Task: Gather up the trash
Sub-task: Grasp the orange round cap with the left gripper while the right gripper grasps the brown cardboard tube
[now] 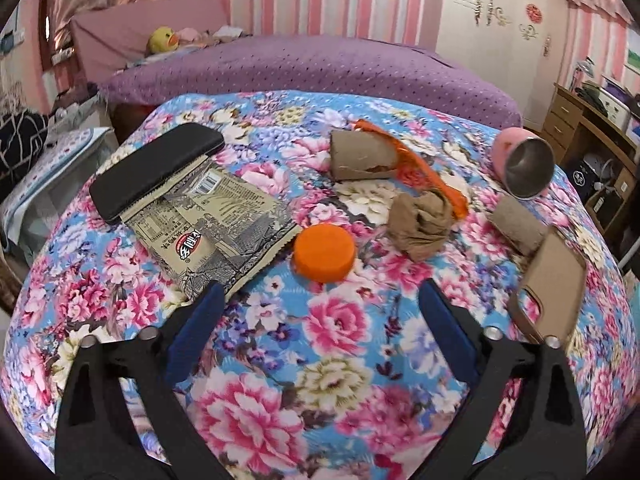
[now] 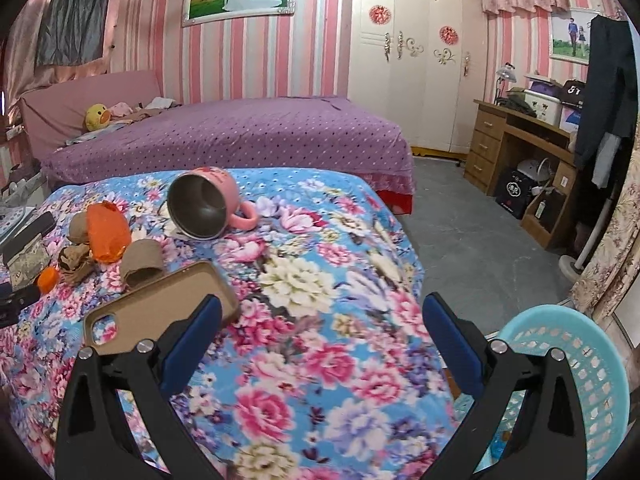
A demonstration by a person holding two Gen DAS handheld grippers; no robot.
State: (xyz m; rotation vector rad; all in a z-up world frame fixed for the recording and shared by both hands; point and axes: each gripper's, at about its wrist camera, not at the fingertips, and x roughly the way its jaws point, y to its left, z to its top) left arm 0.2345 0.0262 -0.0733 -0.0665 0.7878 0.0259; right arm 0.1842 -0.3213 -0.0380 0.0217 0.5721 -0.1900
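Over the near edge of the flowered bedspread [image 1: 320, 360] the left gripper [image 1: 320, 300] hung with its blue pads spread wide, nothing between them, only cloth below. Just beyond its tips lay an orange bottle cap [image 1: 325, 253], flat side up, slightly left of the gap's middle. Left of the cap a flattened snack wrapper [image 1: 208, 224] stretched with its long axis running from the near right to the far left, its far end tucked under a black case [image 1: 156, 170]. Right of the cap sat a crumpled brown wad [image 1: 420, 226], and farther off a cardboard tube [image 1: 360, 156] lay on its side, pointing left to right, with an orange plastic bag [image 1: 424, 172] draped across its right end. A second tube [image 1: 520, 224] rested on the right beside a tan phone case [image 1: 554, 280], and past them a pink mug [image 1: 524, 162] lay tipped over, mouth toward me.

The right gripper [image 2: 320, 320] stood just as wide and empty over the quilt, its left finger in front of the phone case. A pale blue basket [image 2: 560, 344] stood near on its right, off the bed.
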